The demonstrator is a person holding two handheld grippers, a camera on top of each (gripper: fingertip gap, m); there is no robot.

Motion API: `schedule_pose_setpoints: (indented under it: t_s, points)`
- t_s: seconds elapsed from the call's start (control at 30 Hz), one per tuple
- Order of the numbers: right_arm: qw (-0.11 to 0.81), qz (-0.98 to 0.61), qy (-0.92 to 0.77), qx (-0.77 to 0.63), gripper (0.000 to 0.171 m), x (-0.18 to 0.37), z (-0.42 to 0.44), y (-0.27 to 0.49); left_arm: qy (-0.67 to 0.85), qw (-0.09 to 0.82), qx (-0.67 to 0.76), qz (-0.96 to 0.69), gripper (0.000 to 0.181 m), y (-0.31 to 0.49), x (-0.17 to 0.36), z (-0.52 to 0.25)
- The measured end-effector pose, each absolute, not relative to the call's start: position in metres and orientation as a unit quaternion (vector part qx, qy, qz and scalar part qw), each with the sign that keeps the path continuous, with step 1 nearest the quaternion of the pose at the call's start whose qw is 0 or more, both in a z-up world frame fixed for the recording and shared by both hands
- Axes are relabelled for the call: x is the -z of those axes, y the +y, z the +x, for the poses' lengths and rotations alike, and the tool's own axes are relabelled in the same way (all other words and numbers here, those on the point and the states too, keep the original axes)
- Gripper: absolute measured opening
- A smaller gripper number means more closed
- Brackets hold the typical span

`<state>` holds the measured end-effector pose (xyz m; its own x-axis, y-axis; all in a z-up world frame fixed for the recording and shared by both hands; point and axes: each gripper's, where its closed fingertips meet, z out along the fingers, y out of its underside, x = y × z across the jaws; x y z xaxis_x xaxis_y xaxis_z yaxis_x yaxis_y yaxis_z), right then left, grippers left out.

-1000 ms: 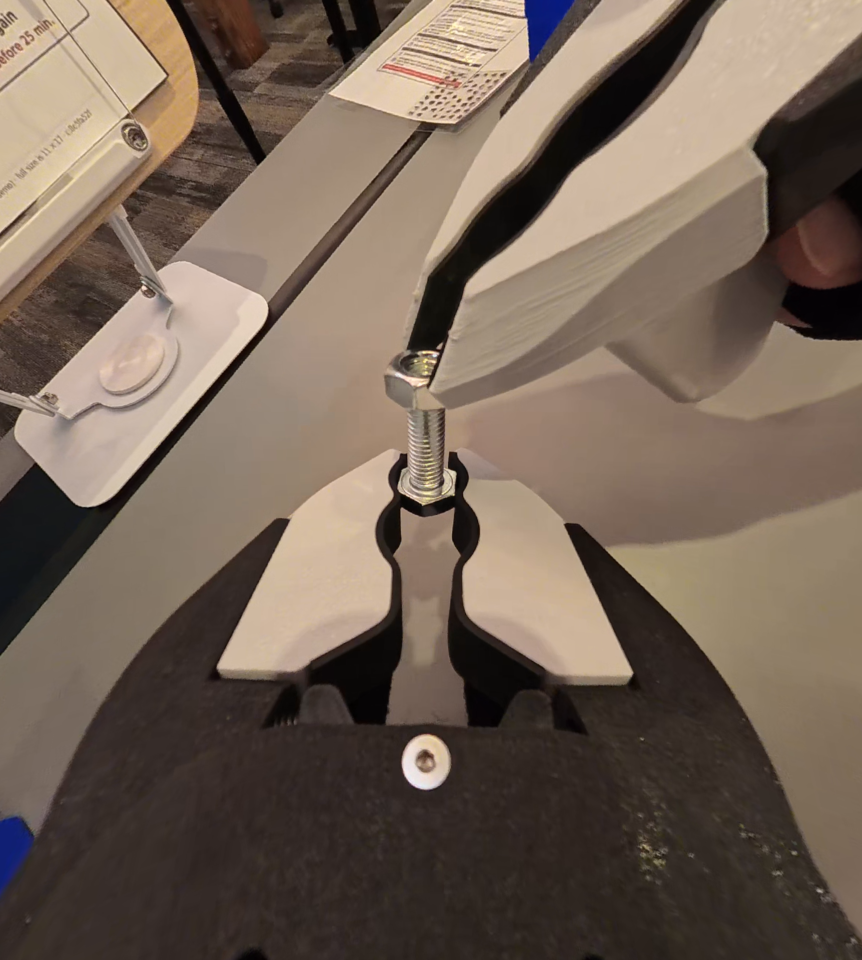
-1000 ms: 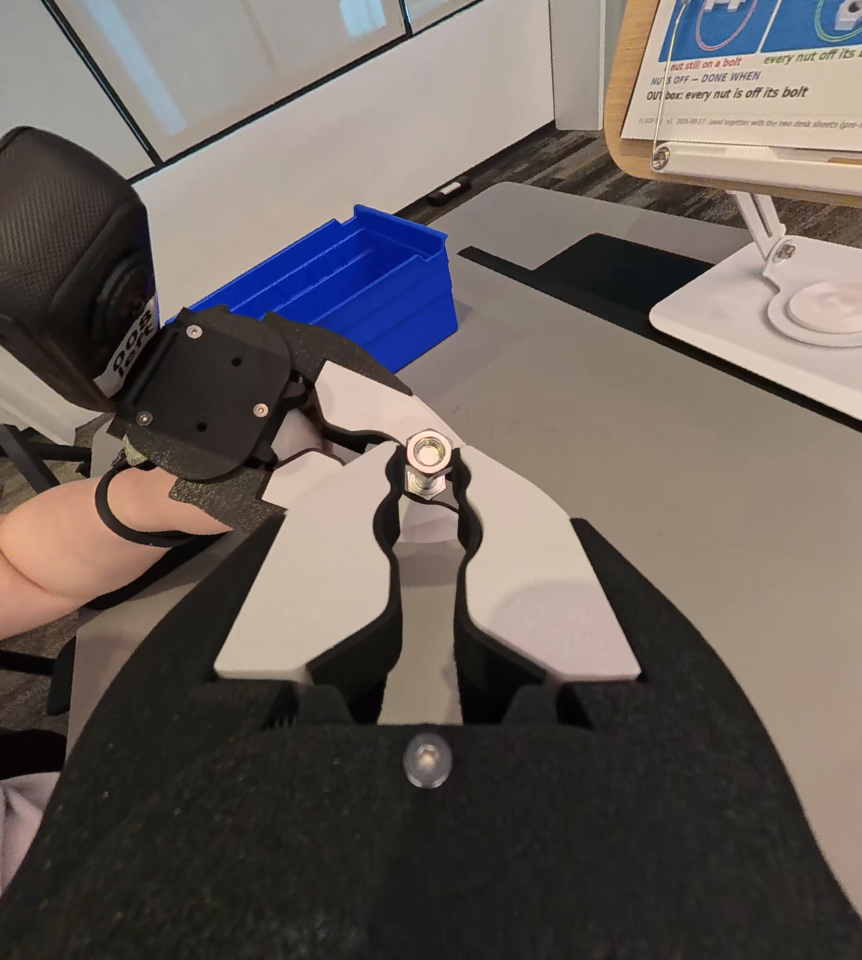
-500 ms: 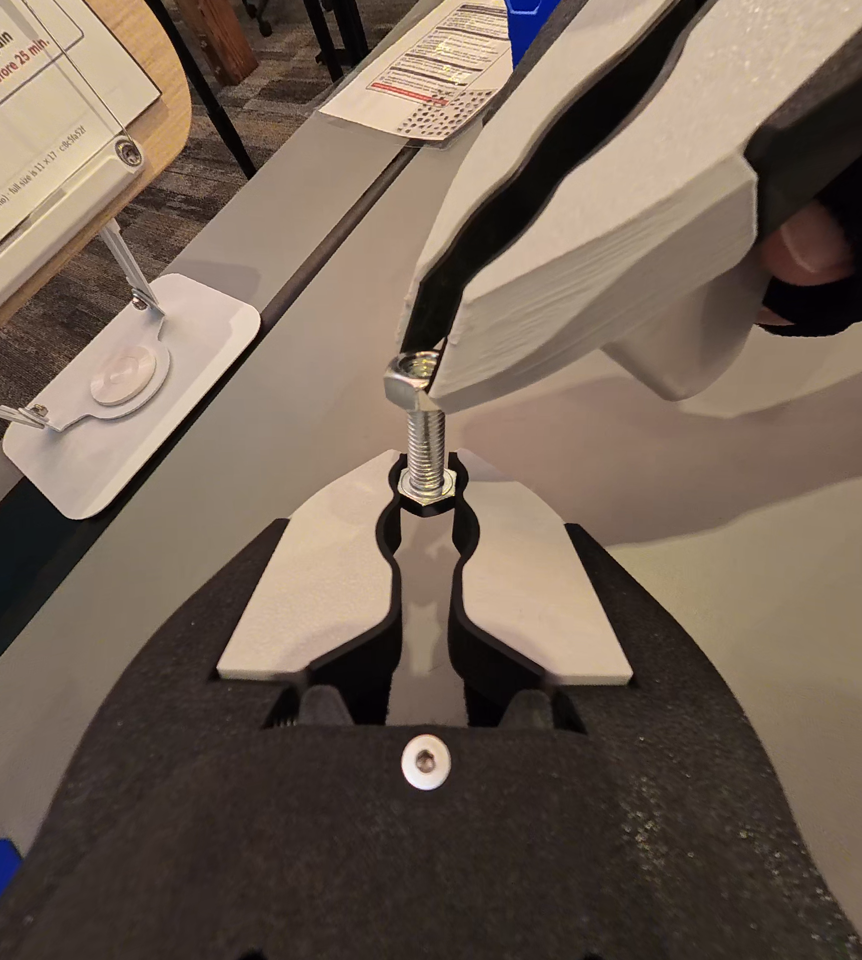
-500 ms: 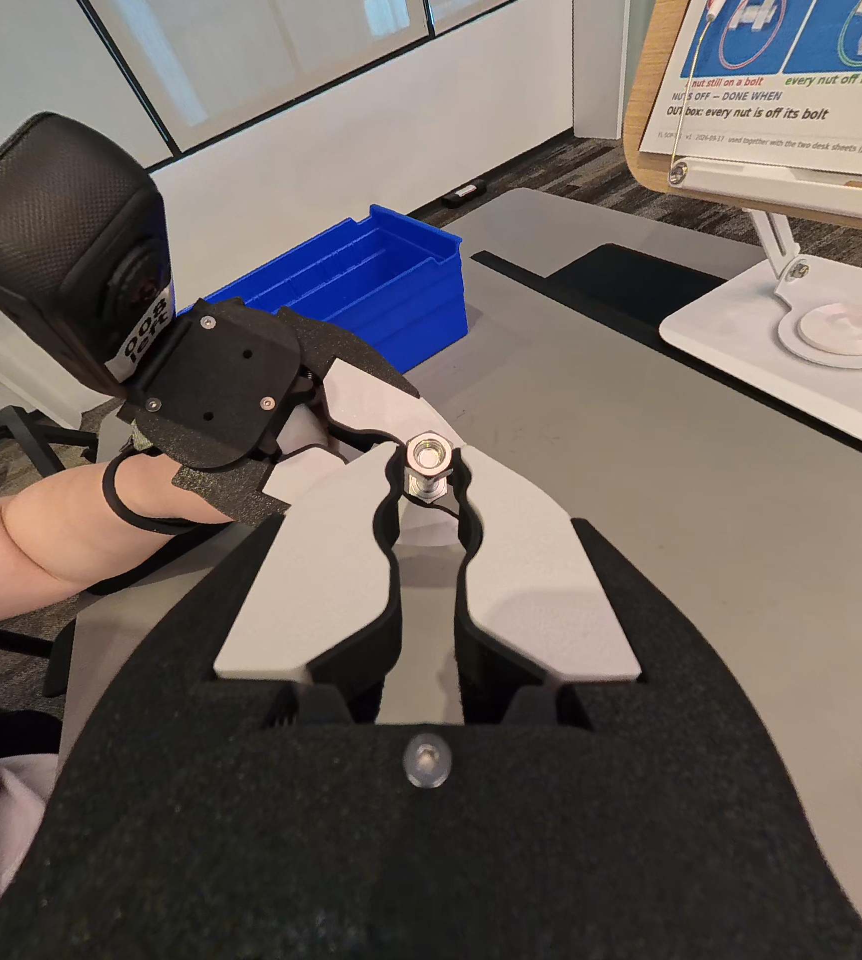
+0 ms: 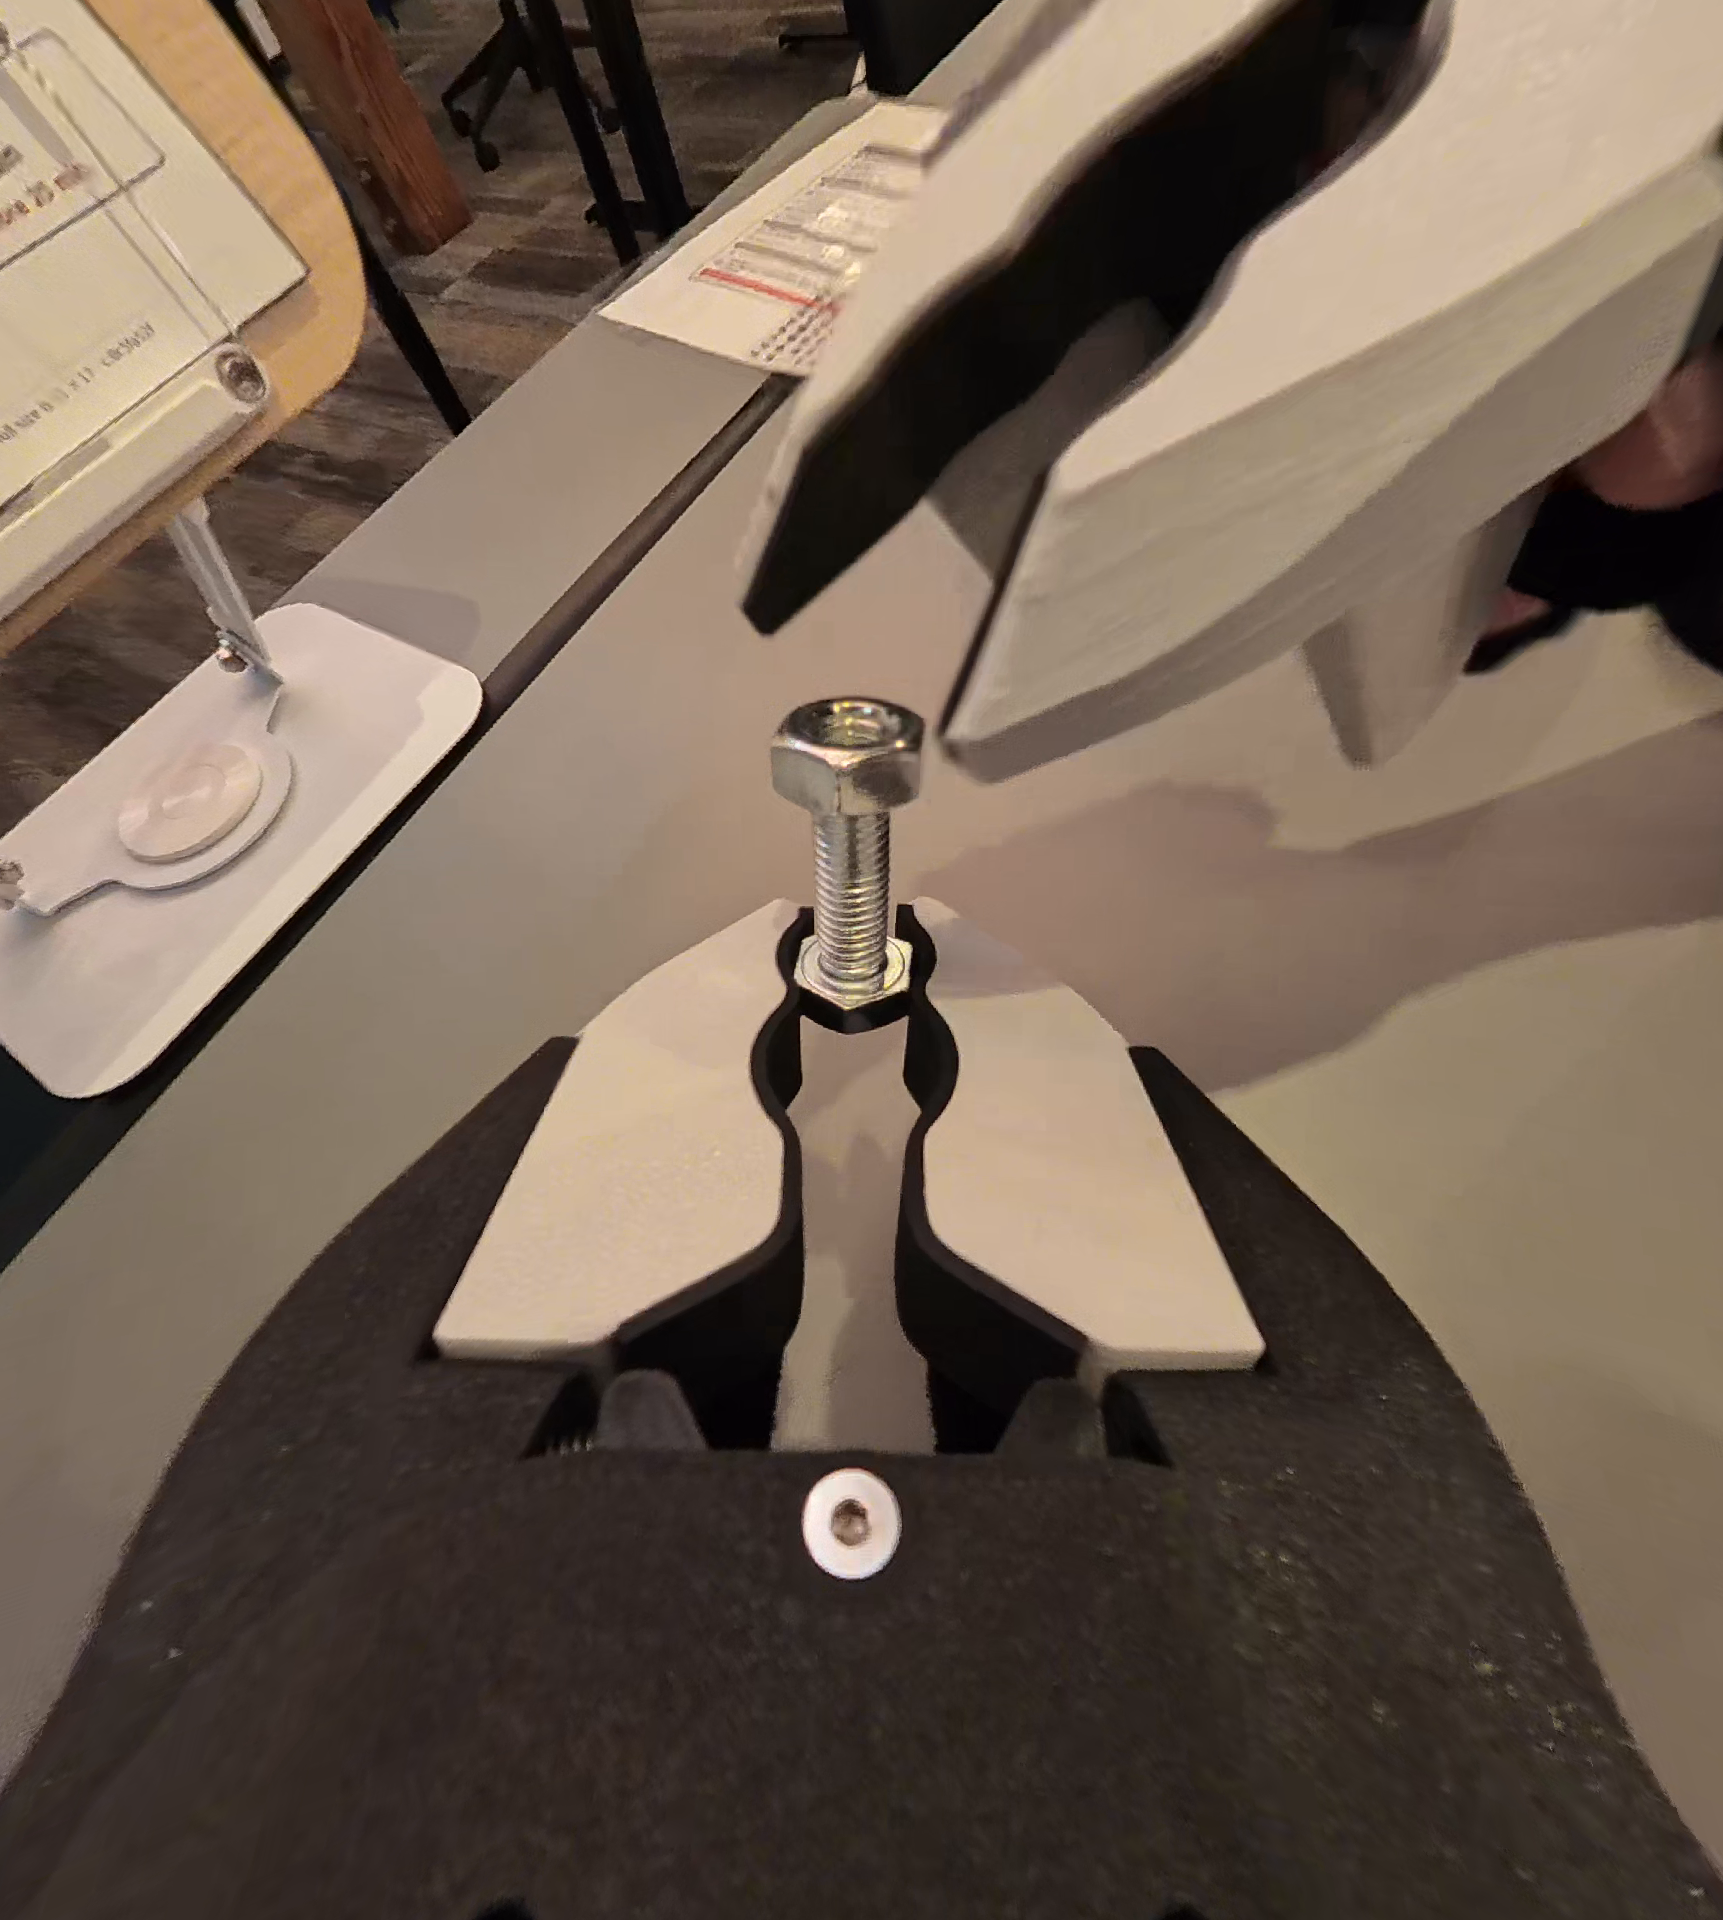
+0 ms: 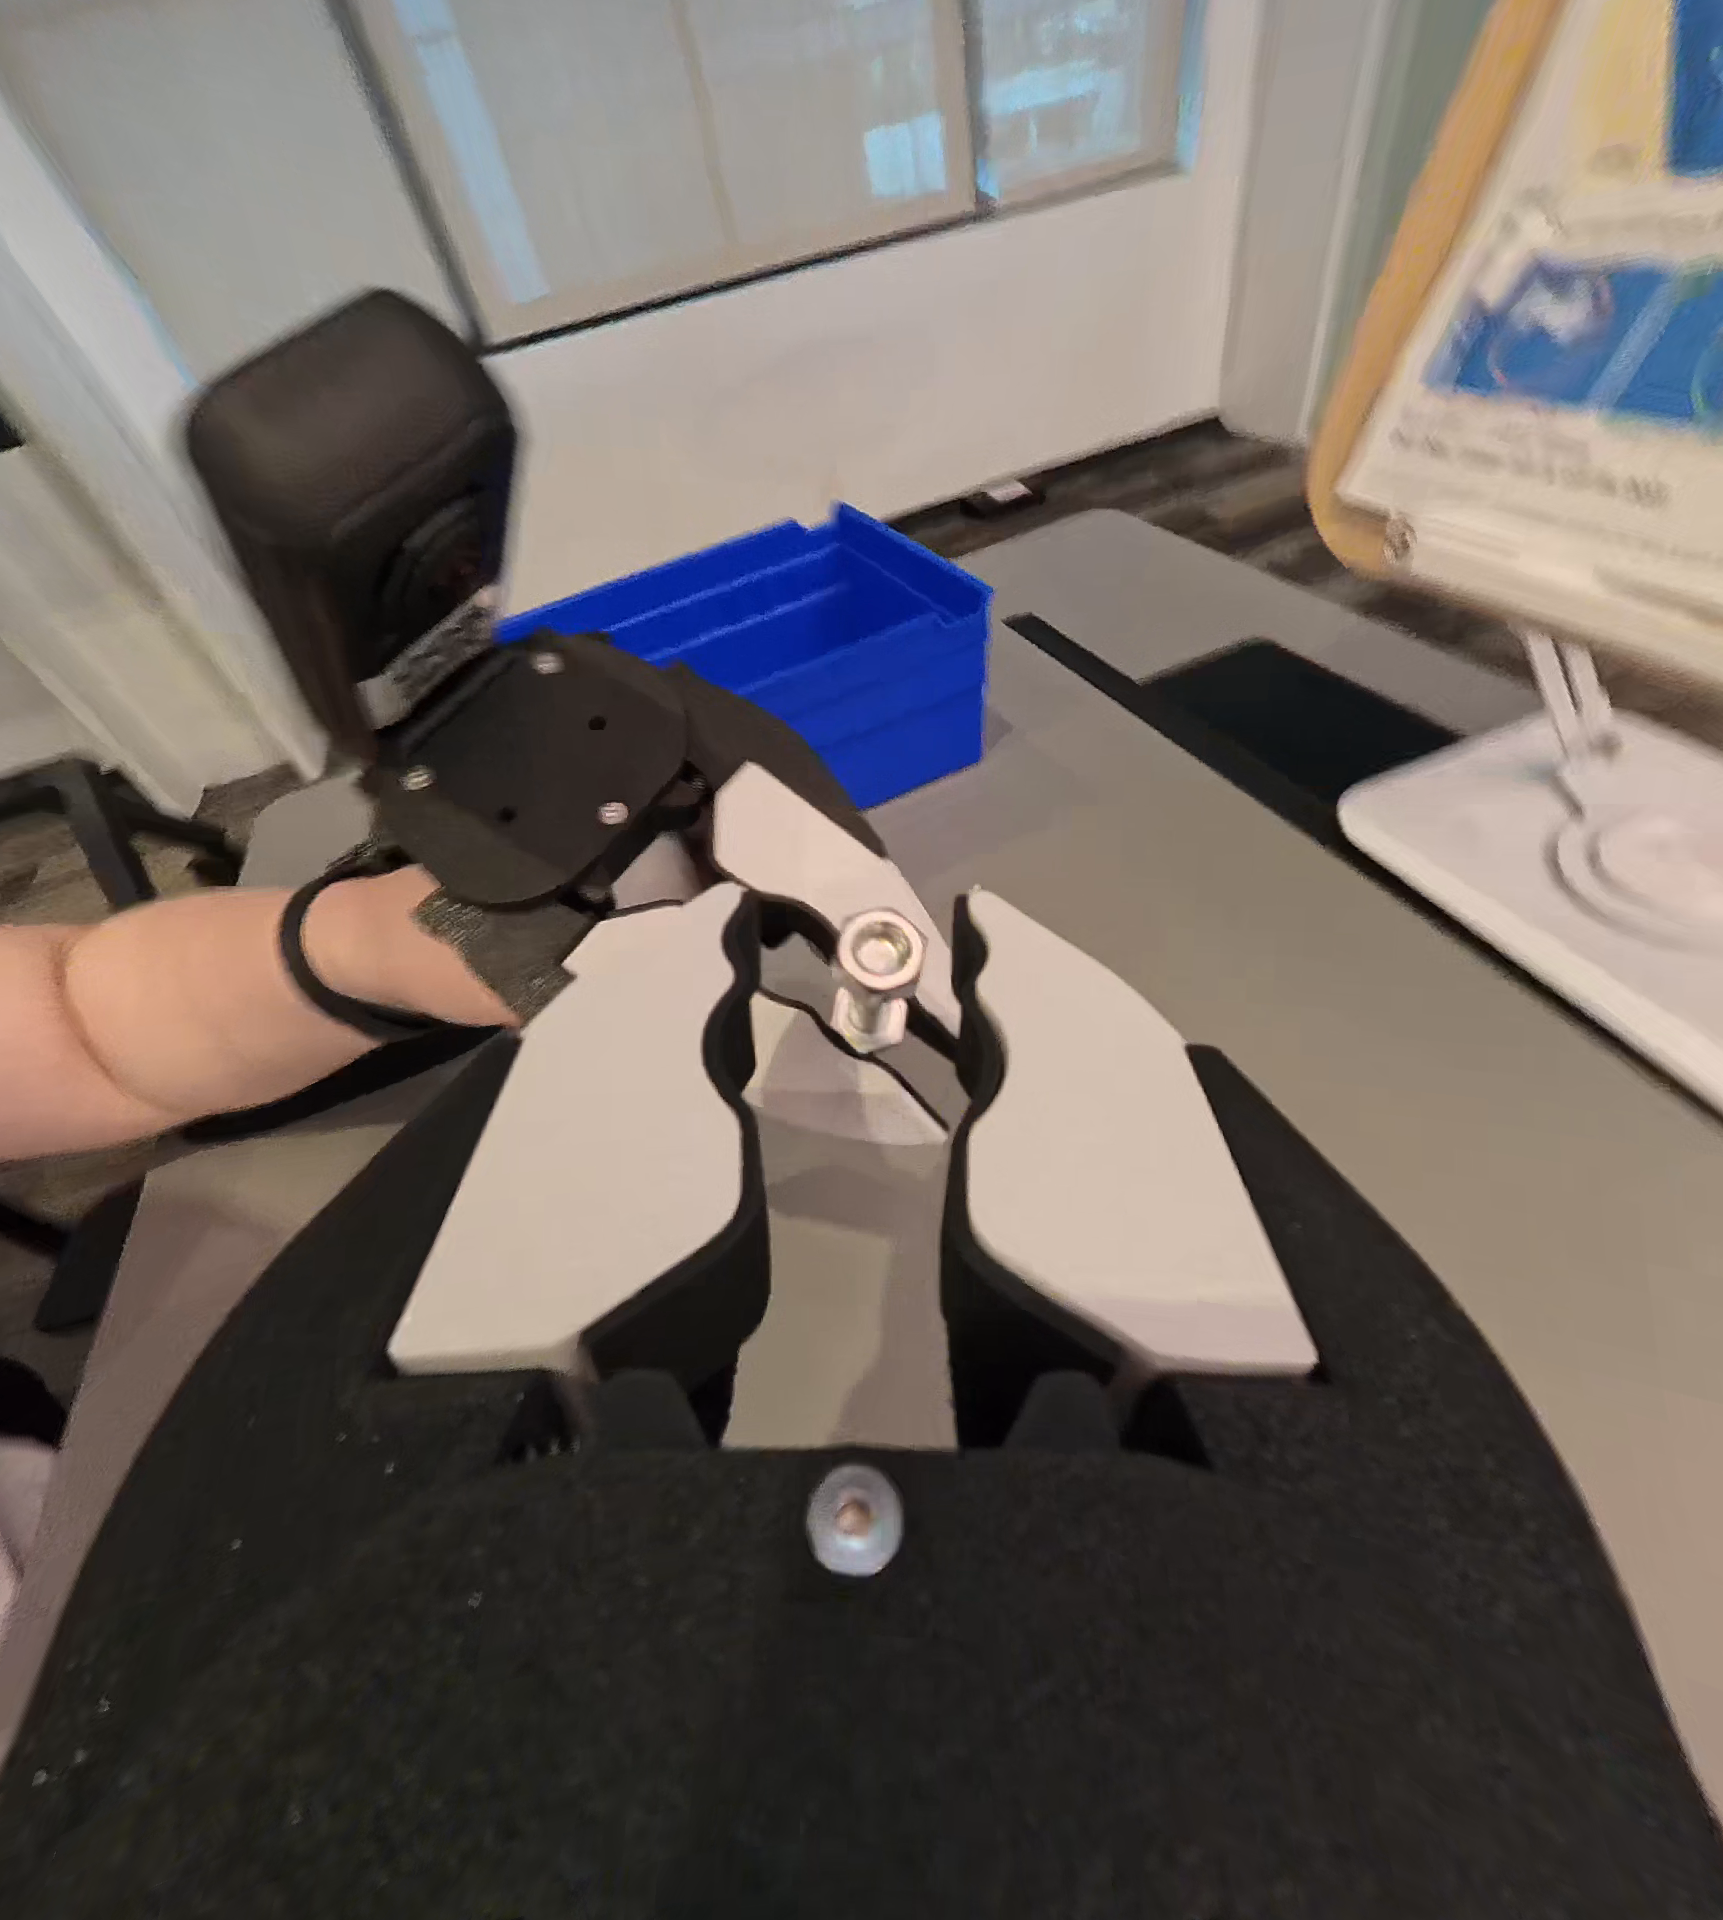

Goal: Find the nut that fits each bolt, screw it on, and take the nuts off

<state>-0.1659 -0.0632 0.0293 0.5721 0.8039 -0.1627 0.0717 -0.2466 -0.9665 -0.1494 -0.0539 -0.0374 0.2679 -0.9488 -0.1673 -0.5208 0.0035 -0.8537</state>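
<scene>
My left gripper is shut on the hex head of a silver bolt and holds it upright above the grey table. A silver nut sits on the top end of the bolt's thread. My right gripper hangs open just above and to the right of the nut, with neither finger touching it. In the right wrist view the nut shows between the spread fingers of my right gripper, with the left gripper holding the bolt below it.
A blue bin stands at the far table edge. A white stand base carries a sign board, which also shows in the right wrist view. A printed sheet lies farther back. A person's hand holds the left gripper. Tip to tip, the grippers are about 7 cm apart.
My right gripper was shut on the nut; it has opened, let go of the nut and lifted up and away. The nut stays on the bolt. My left gripper keeps its hold.
</scene>
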Motion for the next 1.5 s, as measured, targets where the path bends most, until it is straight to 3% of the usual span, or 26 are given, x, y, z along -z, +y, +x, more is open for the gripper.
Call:
schedule_pose_setpoints:
  t_s: [0.17,0.5,1.07,1.3,1.5]
  points:
    - [0.553,-0.6,-0.47,-0.338,0.036,-0.046,-0.159,-0.096,0.582,0.423,0.331,-0.61,0.015,-0.079,0.024,-0.14]
    - [0.523,-0.518,-0.528,-0.424,0.032,-0.042,-0.158,-0.127,0.639,0.366,0.441,-0.513,0.014,-0.135,0.011,-0.132]
    - [0.521,-0.524,-0.516,-0.432,0.018,-0.042,-0.16,-0.124,0.632,0.366,0.438,-0.524,0.014,-0.132,0.011,-0.132]
    - [0.517,-0.533,-0.51,-0.435,0.024,-0.042,-0.161,-0.123,0.628,0.368,0.434,-0.53,0.014,-0.129,0.012,-0.132]
    - [0.525,-0.538,-0.507,-0.423,0.018,-0.041,-0.162,-0.12,0.623,0.376,0.43,-0.535,0.014,-0.126,0.011,-0.132]
